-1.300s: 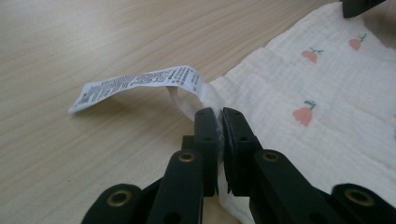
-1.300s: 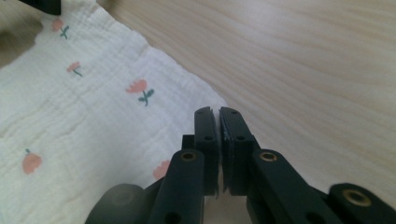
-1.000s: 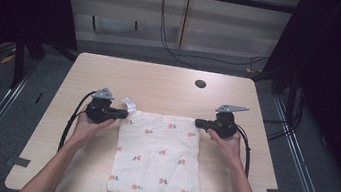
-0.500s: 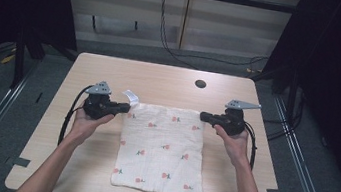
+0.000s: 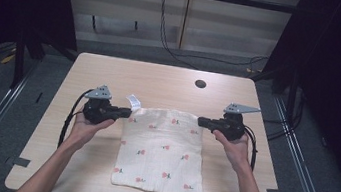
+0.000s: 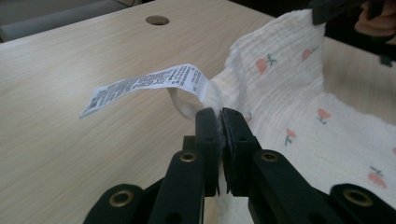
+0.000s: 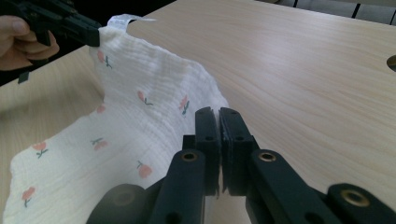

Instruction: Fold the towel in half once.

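A cream cloth [image 5: 161,150] printed with small red flowers lies on the wooden table [image 5: 160,82], its far edge lifted off the surface. My left gripper [image 5: 128,112] is shut on the cloth's far left corner [image 6: 212,95], where a white care label [image 6: 144,85] sticks out. My right gripper [image 5: 200,122] is shut on the far right corner [image 7: 212,105]. The cloth [image 7: 116,135] hangs stretched between the two grippers, and its near part rests flat on the table. In the right gripper view the left gripper [image 7: 95,35] shows at the top left, held in a hand.
A round hole [image 5: 200,84] sits in the table near its far edge. Black cables trail from both grippers over the table's sides. Dark frames and floor rails flank the table.
Both grippers have risen and moved away from the person with the cloth's far corners, pulling the far edge up and the cloth farther up the table.
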A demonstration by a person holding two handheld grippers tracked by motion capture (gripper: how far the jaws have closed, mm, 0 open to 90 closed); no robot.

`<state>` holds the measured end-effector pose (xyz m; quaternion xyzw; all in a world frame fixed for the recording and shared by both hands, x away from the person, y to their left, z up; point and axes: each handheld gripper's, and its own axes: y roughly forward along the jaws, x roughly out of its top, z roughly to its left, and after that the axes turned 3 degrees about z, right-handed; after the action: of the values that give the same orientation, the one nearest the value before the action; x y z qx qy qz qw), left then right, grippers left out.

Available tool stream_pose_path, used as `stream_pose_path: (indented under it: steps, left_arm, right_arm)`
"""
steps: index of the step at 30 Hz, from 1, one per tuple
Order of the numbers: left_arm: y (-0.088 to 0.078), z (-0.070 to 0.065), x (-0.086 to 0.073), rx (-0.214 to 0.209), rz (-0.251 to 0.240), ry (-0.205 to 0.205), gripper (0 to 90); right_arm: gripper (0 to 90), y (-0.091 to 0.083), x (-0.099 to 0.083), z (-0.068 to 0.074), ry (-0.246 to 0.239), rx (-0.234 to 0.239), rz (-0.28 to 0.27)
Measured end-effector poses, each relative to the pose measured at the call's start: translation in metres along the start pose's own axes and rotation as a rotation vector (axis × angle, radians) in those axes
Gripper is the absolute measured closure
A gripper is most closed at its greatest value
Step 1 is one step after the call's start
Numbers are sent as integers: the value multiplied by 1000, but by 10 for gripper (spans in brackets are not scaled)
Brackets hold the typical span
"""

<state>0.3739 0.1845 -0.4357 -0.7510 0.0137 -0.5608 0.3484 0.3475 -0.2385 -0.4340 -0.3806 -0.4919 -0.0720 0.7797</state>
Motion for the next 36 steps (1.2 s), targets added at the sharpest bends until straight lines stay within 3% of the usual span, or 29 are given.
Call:
stream_pose_path:
  steps: [7,11,13,19,24,36]
  left_arm:
    - [-14,-3,-6,3,-13,-13,859]
    - [-16,-8,-10,-2,4,19,855]
    - [-20,-10,-10,-23,-12,15,855]
    - [-27,-18,-11,-10,-10,27,855]
    - [-31,-31,-14,2,4,58,854]
    - [-40,-40,-32,-27,15,38,855]
  right_arm:
    - [866,-11,-6,6,-13,-7,5]
    - [866,-19,-7,11,-22,4,8]
    - [865,-20,-6,15,-35,8,11]
    - [866,-24,-5,29,-67,27,14]
    - [864,-30,-7,38,-83,37,4]
    - [865,-41,-33,53,-86,68,41]
